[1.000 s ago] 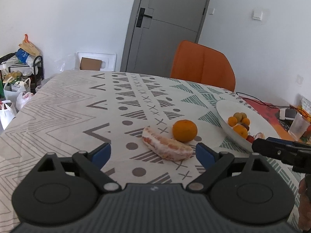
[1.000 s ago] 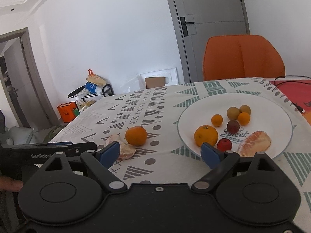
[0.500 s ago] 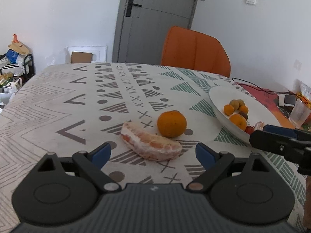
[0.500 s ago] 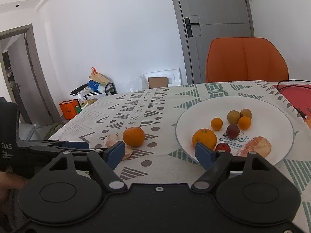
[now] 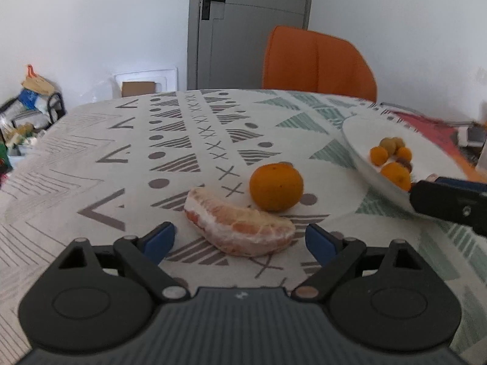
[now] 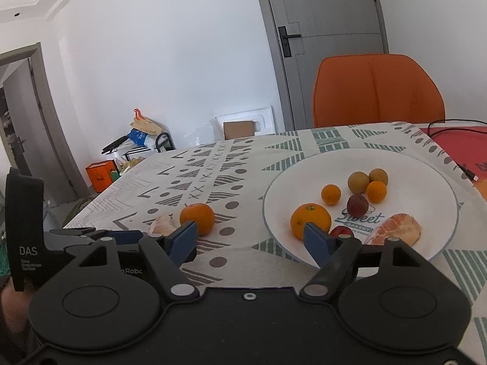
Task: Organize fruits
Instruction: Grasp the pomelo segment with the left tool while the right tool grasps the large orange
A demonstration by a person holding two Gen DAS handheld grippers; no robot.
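Two fruits are lying on the patterned tabletop (image 5: pixel 91 164) at lower centre of the left view: a peeled pink pomelo wedge (image 5: pixel 239 226) and a round orange (image 5: pixel 276 187). The left tool (image 5: pixel 240 240) is narrowing slightly around the wedge, not touching. In the right view, the right tool (image 6: pixel 251 238) is closing on nothing before the white round plate (image 6: pixel 420 164). Next, likely pinching the wedge gently.

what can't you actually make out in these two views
- Plate, left wrist view: its near part is hidden behind the right gripper, and the fruit on it is blurred.
- Red fruit, right wrist view: half hidden behind the gripper's blue fingertip.
- Pomelo segment on the cloth, right wrist view: its lower edge is covered by the left gripper.
- Plate lettering: partly covered by fruit.
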